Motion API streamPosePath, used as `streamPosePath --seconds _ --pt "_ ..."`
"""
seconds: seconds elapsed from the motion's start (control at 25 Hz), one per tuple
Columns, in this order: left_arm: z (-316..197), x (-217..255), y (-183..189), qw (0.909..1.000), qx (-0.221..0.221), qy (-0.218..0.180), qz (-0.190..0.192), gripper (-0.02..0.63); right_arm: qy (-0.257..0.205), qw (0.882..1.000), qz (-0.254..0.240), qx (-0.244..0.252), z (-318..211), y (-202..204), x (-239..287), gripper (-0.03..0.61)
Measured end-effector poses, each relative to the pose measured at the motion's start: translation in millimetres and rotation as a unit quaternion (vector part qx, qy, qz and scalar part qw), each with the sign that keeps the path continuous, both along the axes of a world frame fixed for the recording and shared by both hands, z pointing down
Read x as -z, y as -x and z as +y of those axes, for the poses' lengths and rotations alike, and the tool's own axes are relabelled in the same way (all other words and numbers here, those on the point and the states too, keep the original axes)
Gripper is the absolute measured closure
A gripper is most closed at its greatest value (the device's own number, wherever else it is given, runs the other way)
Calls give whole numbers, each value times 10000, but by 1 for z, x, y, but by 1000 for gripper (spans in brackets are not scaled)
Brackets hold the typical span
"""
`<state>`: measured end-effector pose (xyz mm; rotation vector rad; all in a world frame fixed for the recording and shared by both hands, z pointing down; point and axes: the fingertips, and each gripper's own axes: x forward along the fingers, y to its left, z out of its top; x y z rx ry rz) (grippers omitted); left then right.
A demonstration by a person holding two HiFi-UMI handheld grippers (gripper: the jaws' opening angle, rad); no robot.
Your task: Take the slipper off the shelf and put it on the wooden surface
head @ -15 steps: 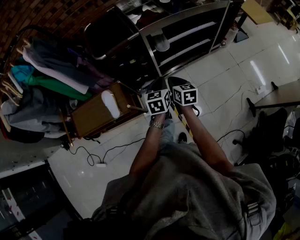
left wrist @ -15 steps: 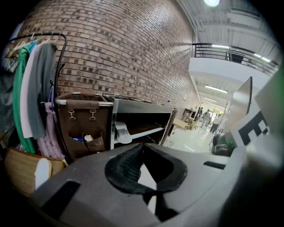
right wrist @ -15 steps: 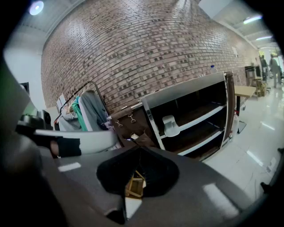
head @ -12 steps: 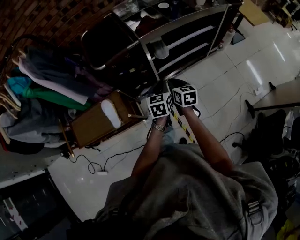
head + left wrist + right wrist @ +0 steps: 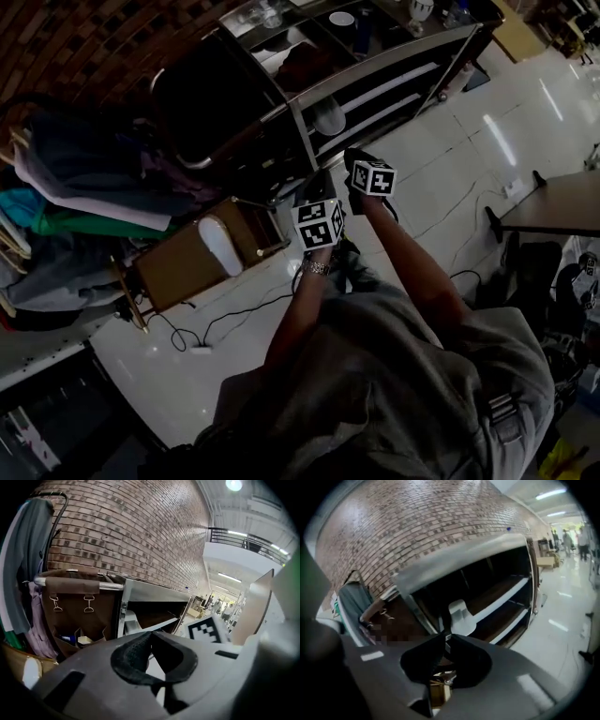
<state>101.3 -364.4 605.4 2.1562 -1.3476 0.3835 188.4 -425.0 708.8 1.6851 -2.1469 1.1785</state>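
One pale slipper [image 5: 458,617] stands on the shelf [image 5: 506,598], at 12 o'clock from the right gripper [image 5: 445,637]. It and the left gripper [image 5: 150,633]: jaws pressed together, empty. Probably light, flexible; pinch the sole edge.

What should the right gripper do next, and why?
Probably open the right gripper and ease it forward toward the slipper. Its jaws are together and empty, and the slipper lies on the shelf straight ahead, untouched.

Grey shirt [image 5: 412,375] worn, with a metal watch [image 5: 316,268] noted just below the marker cube [image 5: 319,223], which is black-and-white squared. Grey shells and black pads [image 5: 131,658] noted on left gripper [image 5: 151,634] and right gripper [image 5: 445,638].
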Motion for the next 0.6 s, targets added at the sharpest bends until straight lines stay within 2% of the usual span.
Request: streamPosePath --seconds 0.12,0.28,0.44,0.52,0.56,0.6 --pt "2 -9 9 9999 21 98 -113 609 329 9978 -297 -497 -44 -30 -63 422" --pt "5 -31 30 9989 274 329 -178 609 467 9882 -867 -1174 -92 -43 -116 377" --pt "8 -56 40 9969 477 607 -166 609 499 9880 -1070 -995 -129 -22 -146 247" --pt "10 -65 40 9962 491 693 -187 609 423 9879 -1194 -898 -144 -14 -151 269" --pt "11 -69 41 9958 509 735 -203 609 357 9879 -1242 -861 -149 -10 -151 338" --pt "11 -71 43 9954 534 768 -224 609 263 9882 -1259 -834 -153 -8 -148 359"
